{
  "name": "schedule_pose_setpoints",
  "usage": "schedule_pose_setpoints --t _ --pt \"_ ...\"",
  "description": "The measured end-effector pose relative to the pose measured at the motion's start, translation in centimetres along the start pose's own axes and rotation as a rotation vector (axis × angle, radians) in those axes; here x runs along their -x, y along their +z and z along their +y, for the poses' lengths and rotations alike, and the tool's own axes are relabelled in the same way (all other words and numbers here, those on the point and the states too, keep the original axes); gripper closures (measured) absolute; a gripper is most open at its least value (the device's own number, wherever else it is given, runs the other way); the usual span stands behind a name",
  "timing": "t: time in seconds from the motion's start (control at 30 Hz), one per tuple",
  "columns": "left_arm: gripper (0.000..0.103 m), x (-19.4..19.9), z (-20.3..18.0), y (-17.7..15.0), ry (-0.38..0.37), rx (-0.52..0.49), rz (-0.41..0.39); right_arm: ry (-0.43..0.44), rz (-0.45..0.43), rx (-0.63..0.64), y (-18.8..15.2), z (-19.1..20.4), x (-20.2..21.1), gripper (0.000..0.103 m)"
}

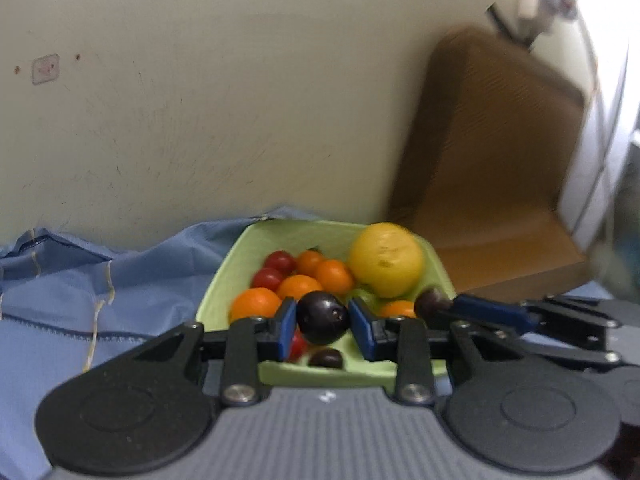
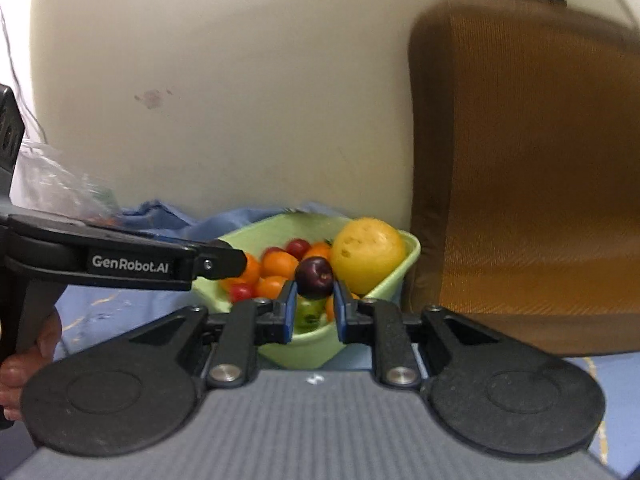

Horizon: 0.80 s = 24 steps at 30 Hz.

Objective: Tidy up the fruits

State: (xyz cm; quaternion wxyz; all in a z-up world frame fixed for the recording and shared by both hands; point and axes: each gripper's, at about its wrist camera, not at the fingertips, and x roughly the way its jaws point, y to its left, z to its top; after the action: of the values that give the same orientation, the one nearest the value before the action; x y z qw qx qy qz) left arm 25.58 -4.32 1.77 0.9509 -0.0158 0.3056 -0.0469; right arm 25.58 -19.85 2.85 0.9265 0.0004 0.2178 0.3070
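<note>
I hold one dark plum [image 1: 322, 317] in my left tongs [image 1: 322, 322] and one plum [image 2: 314, 273] in my right tongs [image 2: 315, 304], both closed on them directly above the green bowl [image 1: 224, 280].

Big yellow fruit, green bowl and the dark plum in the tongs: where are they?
Big yellow fruit [image 1: 386, 260], left wrist view, middle of its front skin.
Green bowl [image 1: 218, 280], left wrist view, bare inner left wall.
Dark plum [image 1: 322, 317], left wrist view, middle of the fruit, between the left tongs.

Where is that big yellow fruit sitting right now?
The yellow fruit sits in the green bowl's far right corner, beside the oranges, near the brown chair.
</note>
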Motion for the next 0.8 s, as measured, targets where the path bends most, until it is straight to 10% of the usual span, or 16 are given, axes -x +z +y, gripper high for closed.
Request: schedule_pose_setpoints --t 0.2,0.63,0.8 --pt "0.057 -0.2 0.4 0.0 0.035 0.008 -0.008 -0.004 -0.032 -0.018 0.0 -0.2 0.3 0.065" --pt "0.038 13.5 -1.8 -8.1 0.051 0.045 -0.133 0.01 0.0 -0.315 -6.6 0.9 11.1 0.064" --pt "0.007 17.8 -3.2 -11.7 0.084 0.038 -0.158 0.003 0.001 -0.395 -9.8 2.7 15.1 0.058"
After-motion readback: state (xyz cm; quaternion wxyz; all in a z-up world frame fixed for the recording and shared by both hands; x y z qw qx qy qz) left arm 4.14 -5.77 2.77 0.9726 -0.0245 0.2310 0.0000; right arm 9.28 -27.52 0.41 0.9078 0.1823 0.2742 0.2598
